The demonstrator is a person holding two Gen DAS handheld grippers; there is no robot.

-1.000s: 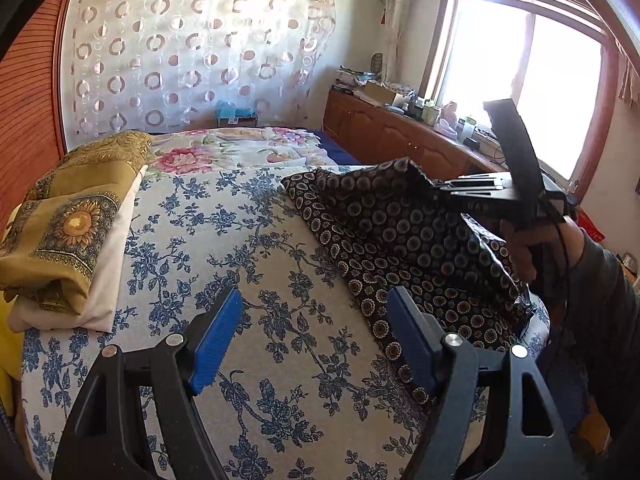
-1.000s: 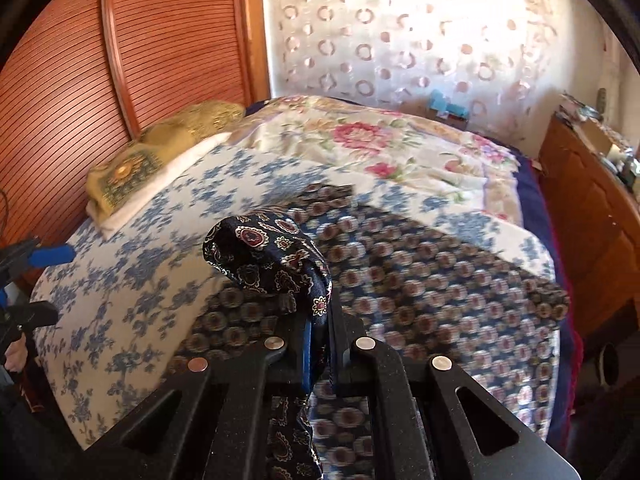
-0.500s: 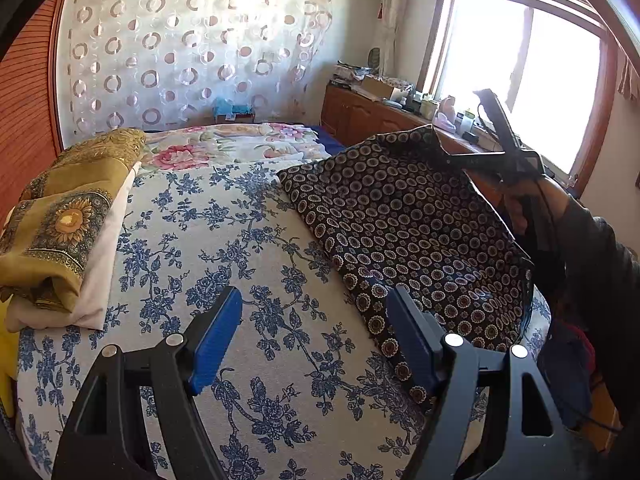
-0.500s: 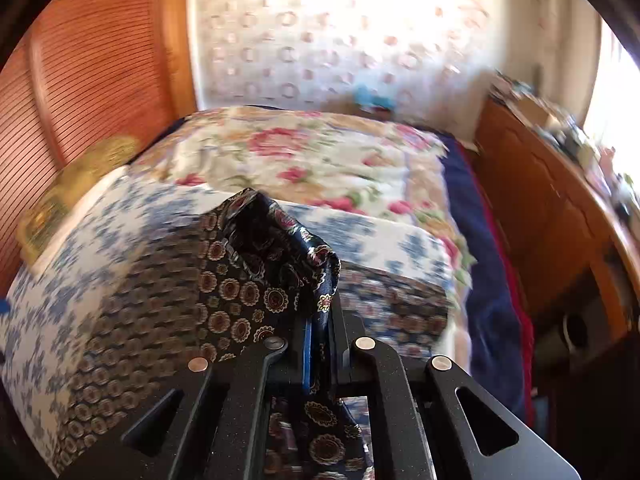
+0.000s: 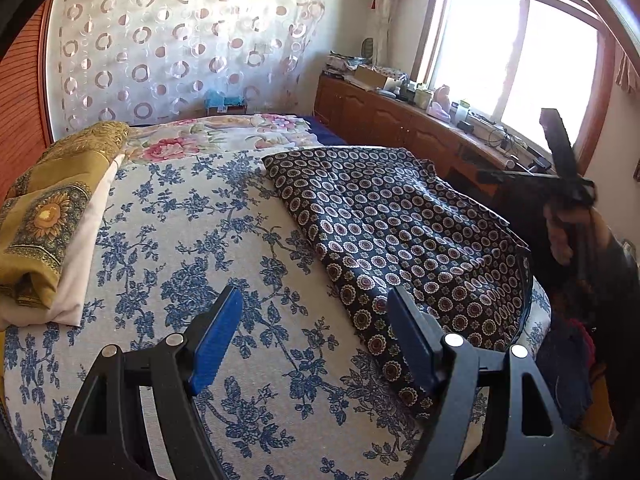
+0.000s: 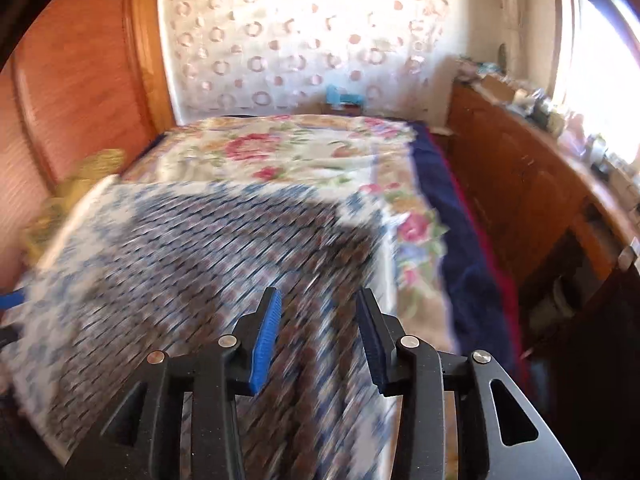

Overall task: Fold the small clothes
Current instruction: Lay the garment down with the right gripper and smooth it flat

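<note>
A dark cloth with round medallion print [image 5: 400, 232] lies spread flat on the right part of the blue-flowered bed cover [image 5: 192, 248]. My left gripper [image 5: 316, 340] is open and empty, low over the cover, with its right finger at the cloth's near edge. My right gripper [image 6: 318, 338] is open and empty above the cloth [image 6: 224, 264]; that view is motion-blurred. The right gripper also shows in the left wrist view [image 5: 560, 168], raised off the bed's right side.
A folded gold cloth on a white pillow [image 5: 48, 224] lies at the left of the bed. A pink-flowered quilt [image 5: 224, 136] covers the far end. A wooden cabinet [image 5: 404, 124] with clutter runs under the window at right. A wooden headboard [image 6: 80, 80] stands at left.
My right gripper carried the cloth's corner to the right and spread it flat. It then opened, let the cloth go and lifted away. The left gripper stayed open and nearly still.
</note>
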